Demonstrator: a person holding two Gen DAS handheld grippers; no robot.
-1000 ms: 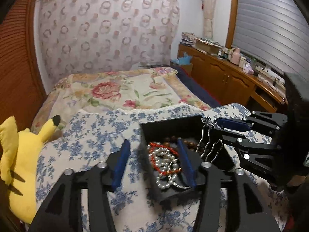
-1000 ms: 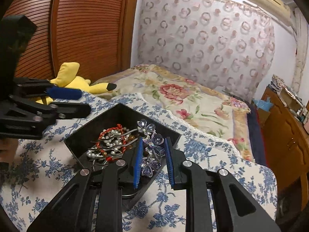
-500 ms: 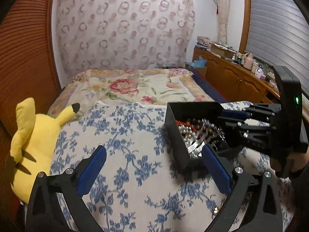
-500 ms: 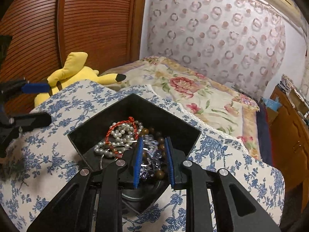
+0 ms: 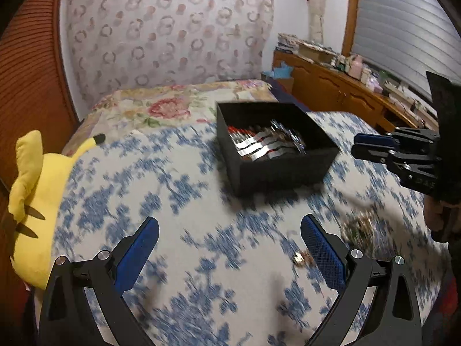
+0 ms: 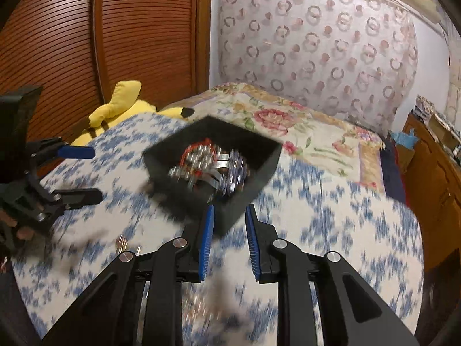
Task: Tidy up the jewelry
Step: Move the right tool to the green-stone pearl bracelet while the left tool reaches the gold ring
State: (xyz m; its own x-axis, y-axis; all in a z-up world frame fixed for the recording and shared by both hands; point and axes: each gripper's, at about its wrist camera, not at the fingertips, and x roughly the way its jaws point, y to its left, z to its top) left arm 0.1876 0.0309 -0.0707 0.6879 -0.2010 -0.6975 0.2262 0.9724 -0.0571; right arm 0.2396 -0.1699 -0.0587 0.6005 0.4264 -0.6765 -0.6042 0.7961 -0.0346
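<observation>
The left tongs [image 5: 229, 239] stand wide apart with nothing between their blue pads, hanging over the blue-and-white floral cloth [image 5: 178, 210] that covers the near part of the bed. Their jaws have just been opening. The right tongs [image 6: 229, 238] are narrowly apart, the gap between the pads empty; their tips sit just short of the near corner of the black square open box [image 6: 259, 155], which serves as the landmark here. Whether the tips touch that corner cannot be told through the blur.

The box rests on the floral cloth and holds the heap of jewellery [image 6: 211, 165]: pearl-like beads, a red strand and silvery wavy pieces, all smeared by motion. In front of the box, near the left tongs' right pad, a small gold-coloured piece [image 5: 299, 258] lies on the cloth, and a blurred glittery cluster [image 5: 358, 227] lies a little further right.

Left of the box a yellow plush toy [image 5: 27, 201] with black-tipped ears leans at the bed's edge against a slatted reddish-brown wooden door [image 6: 115, 43]. Behind the box stretches a cream quilt with pink roses [image 5: 173, 106], and beyond it a sheer curtain with ring patterns [image 5: 173, 28]. Right of the box runs a cluttered wooden cabinet [image 5: 345, 92] beneath a grey slatted blind [image 5: 403, 28].
</observation>
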